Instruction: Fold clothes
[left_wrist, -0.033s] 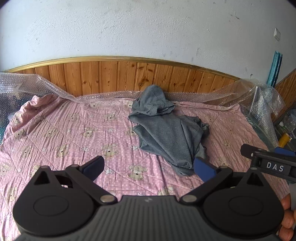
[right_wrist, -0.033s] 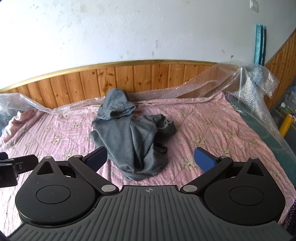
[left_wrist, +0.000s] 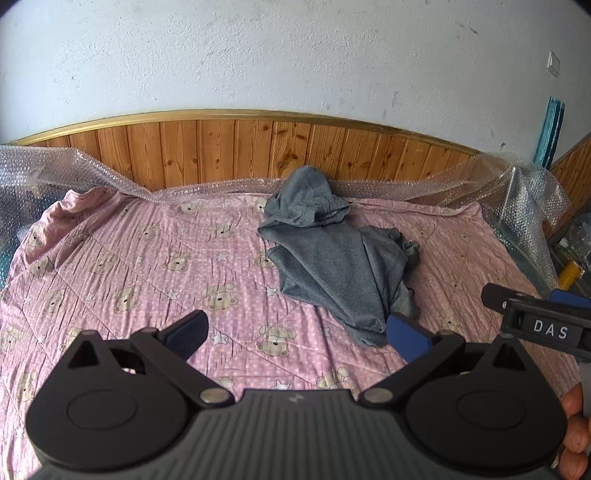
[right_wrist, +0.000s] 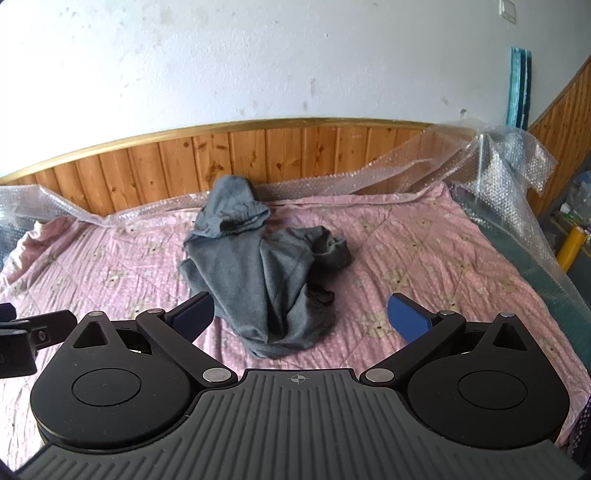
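A crumpled grey hooded garment (left_wrist: 332, 258) lies in a heap on the pink bear-print bedspread (left_wrist: 147, 266), its hood toward the wooden headboard. It also shows in the right wrist view (right_wrist: 266, 273). My left gripper (left_wrist: 297, 334) is open and empty, held above the bedspread in front of the garment's near end. My right gripper (right_wrist: 301, 317) is open and empty, held just in front of the garment's near end. The right gripper's body shows at the right edge of the left wrist view (left_wrist: 535, 317).
A wooden headboard (left_wrist: 258, 147) and a white wall bound the far side. Bubble wrap (left_wrist: 517, 192) lines the far and right edges of the bed. A yellow object (right_wrist: 570, 245) and clutter stand beyond the right edge.
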